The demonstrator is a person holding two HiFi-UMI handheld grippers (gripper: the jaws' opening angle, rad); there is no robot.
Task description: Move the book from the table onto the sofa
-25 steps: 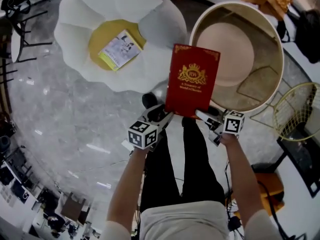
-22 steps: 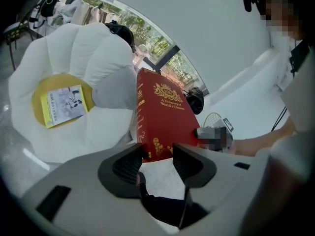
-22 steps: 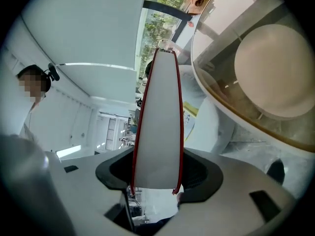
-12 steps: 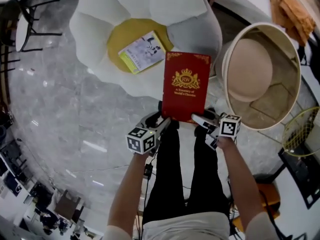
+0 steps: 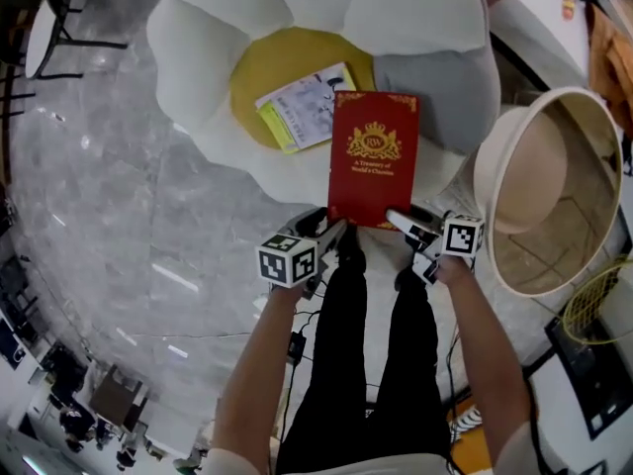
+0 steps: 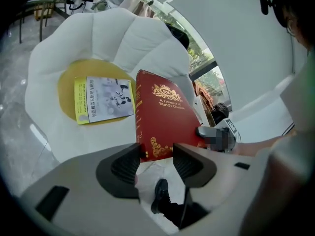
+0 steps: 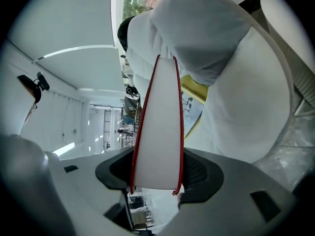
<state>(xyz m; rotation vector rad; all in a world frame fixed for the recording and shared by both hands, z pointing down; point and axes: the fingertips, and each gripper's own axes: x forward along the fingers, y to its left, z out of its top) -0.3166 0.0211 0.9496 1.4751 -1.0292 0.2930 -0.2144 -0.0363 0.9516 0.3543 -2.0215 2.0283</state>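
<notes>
a grey shiny floor [image 5: 99,196] is seen below. nearest, the left tongs [image 5: 331,236] and the right tongs [image 5: 401,221] are each clenched on a near corner of the red book [image 5: 373,156]. the red book is held in the air over the front of the white sofa [image 5: 198,57], not yet laid down. farther on, a small book [image 5: 302,107] is laid on the yellow seat [image 5: 259,67]. the red book could be dropped if one grip is let go too soon, since only its corners are pinched. it could also be laid on the small book and slide off. counted: two tongs, two books, one sofa.
</notes>
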